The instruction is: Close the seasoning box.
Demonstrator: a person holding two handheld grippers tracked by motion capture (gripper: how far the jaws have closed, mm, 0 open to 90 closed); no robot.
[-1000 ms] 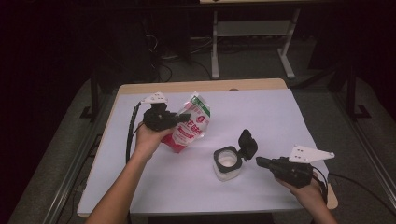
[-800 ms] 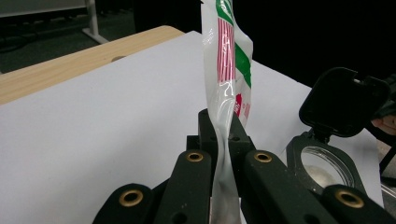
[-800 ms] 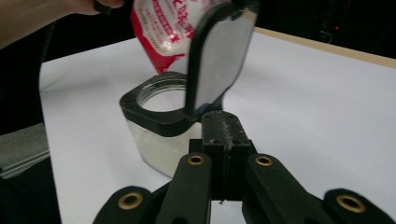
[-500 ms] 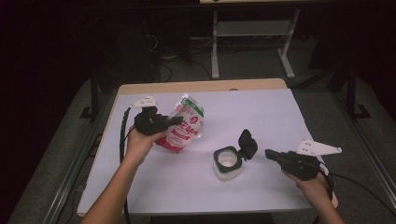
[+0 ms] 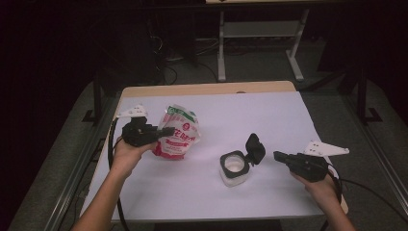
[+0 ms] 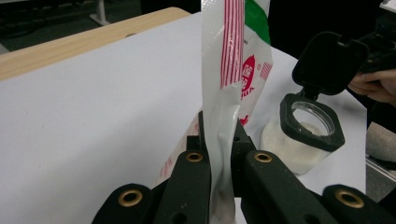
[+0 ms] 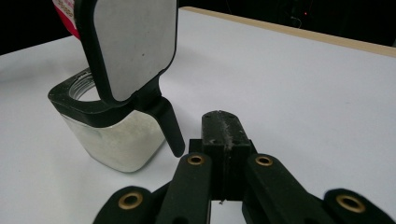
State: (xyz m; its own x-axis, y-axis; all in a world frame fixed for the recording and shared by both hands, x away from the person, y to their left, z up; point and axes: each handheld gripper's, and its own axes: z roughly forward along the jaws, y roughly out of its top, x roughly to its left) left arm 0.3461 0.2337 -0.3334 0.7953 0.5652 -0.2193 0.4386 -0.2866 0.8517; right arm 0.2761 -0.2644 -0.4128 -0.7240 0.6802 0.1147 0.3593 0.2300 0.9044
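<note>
- High view: showing one glossy red-and-white pouch [image 5: 176, 133], one square clear jar [image 5: 234, 169] with black flip lid [image 5: 255, 148] raised, two grippers. Standing on the white table cover [image 5: 269, 120], pouch now farther left than a second ago.
- Left gripper view: left gripper [image 6: 218, 140] clamping fully onto the pouch's crinkled edge.
- Right gripper view: right gripper [image 7: 223, 133] resting fully closed, gripping nothing, just beside the jar of white powder.

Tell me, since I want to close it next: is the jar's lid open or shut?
Open. The jar has its black lid flipped up on its hinge, and white powder shows through the mouth.
</note>
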